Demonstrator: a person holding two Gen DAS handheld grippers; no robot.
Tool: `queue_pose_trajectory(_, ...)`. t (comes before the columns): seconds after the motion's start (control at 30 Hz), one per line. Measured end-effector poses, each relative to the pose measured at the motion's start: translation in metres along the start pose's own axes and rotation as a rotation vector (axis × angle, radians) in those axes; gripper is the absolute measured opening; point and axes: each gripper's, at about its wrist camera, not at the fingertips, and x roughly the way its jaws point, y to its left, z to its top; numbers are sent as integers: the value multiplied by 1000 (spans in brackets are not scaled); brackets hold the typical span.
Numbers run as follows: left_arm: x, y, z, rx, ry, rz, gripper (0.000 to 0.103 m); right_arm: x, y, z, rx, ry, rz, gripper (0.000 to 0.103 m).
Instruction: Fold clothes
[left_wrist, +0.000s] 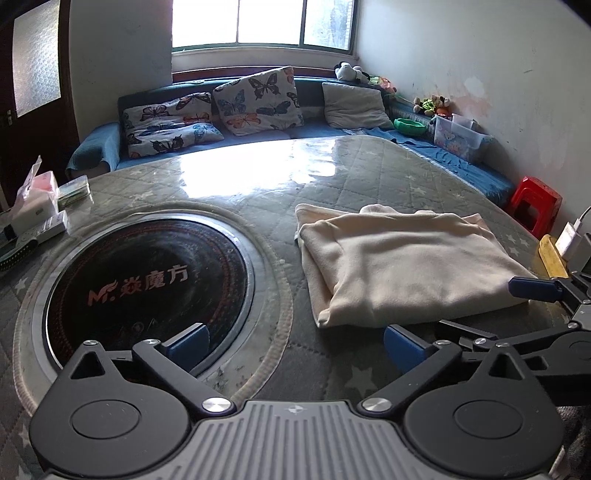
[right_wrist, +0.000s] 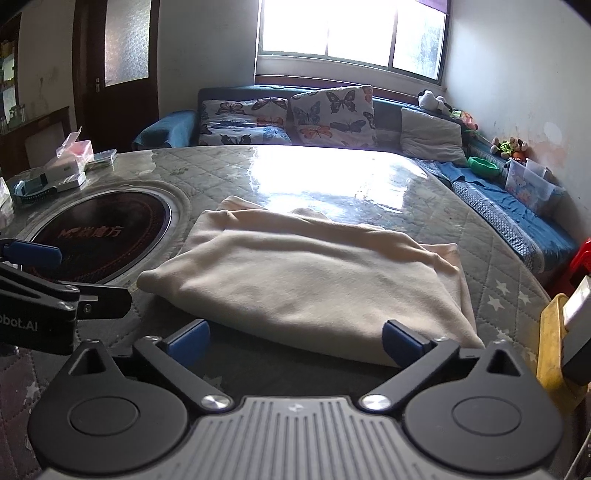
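The fingers of the left gripper (left_wrist: 295, 341) are spread wide apart with nothing between them, and those of the right gripper (right_wrist: 295, 338) are spread equally wide and likewise empty. The cream garment (right_wrist: 314, 277) is seen lying folded into a thick, roughly rectangular bundle on the round table (left_wrist: 258, 177), towards its near right edge, just beside the black inset cooktop (left_wrist: 147, 280) at the table's middle. The right gripper is held at the garment's near edge, its right-hand finger apparently at or just over the cloth, though contact cannot be made out from this angle. The left gripper is held over the near rim of the cooktop, to the left of the garment and clear of it.

The fabric is judged to be soft, light and fleecy, limp rather than stiff, so its layers can be expected to sag and slide apart if lifted from one point only. The glossy table cover is likely to let the bundle slip when pushed. A hold is best taken at the two near corners, pinching all the layers together, or along the thick folded edge on the left side, where the cloth is doubled and least likely to unravel.
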Motion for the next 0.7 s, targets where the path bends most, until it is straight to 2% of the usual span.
queue_pose_trajectory(0.7, -24, 18, -27, -34, -27, 61, 103, -9, 14, -13, -15, 4, 1, 103)
